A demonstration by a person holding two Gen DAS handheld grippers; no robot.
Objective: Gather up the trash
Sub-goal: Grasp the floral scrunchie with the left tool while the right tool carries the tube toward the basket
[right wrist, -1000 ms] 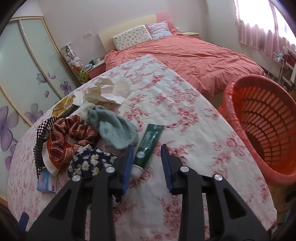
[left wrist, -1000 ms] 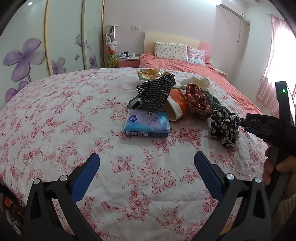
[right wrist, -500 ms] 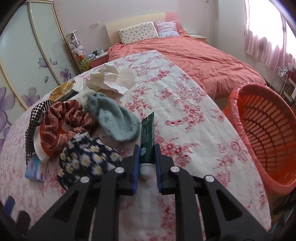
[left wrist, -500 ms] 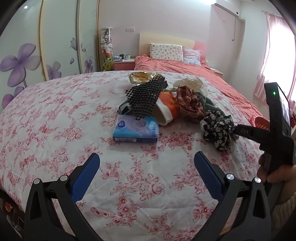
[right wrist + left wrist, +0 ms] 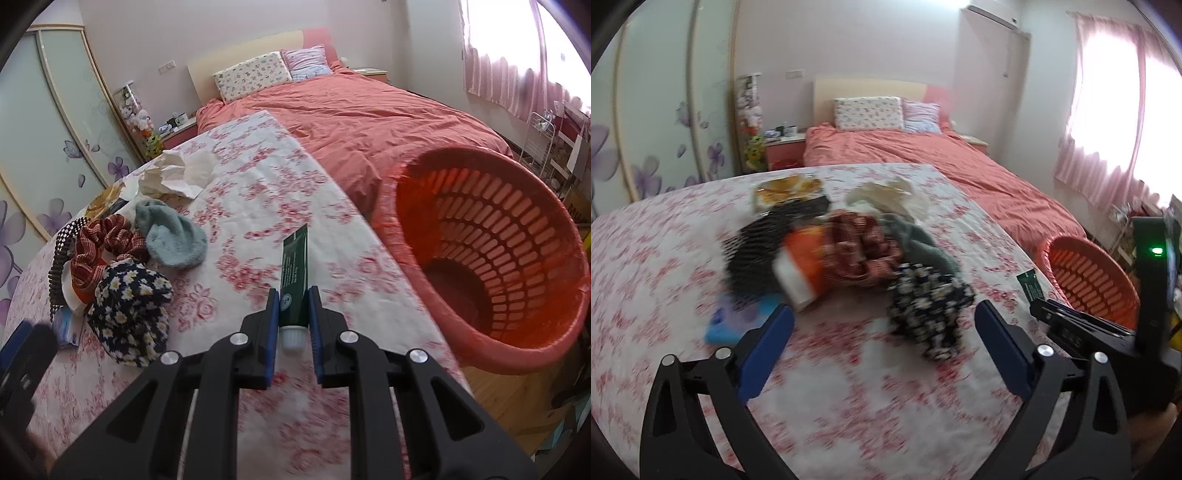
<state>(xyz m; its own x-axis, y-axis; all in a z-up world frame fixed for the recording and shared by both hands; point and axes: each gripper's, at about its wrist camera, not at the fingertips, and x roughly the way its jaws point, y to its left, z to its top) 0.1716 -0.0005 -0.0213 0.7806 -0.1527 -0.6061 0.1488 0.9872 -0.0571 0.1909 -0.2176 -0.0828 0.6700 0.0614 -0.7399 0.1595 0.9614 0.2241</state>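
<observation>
The green tube (image 5: 295, 273) sits clenched in the right tongs (image 5: 293, 325), the blue pads pressing its cap end while the long flat body juts forward over the floral-covered worktop (image 5: 258, 192), apparently lifted clear of the cloth, though the far tip is hard to judge. Because the grip is so near the white cap, the tube could pivot or droop between the pads, and a quick swing might let it slide out before it is over the bin. The orange slatted basket (image 5: 491, 258) stands just beside the worktop's edge, tilted toward the camera in this view, with its rim close to the tube; a release made too early would drop the tube on the cloth or into the gap between worktop and basket, down to the wooden floor. The left tongs (image 5: 882, 343) are spread wide with nothing between them, their jaws beginning to close, and they hover in front of the daisy-print scrunchie (image 5: 929, 306). That view is heavily blurred, so aim is uncertain: they could catch the plaid scrunchie (image 5: 107, 243), the pale blue cloth (image 5: 173, 236) or the black mesh piece (image 5: 764, 243), none of which looks like trash, instead of the crumpled paper (image 5: 177, 175) farther back. The two tools are also near each other and could knock together.
</observation>
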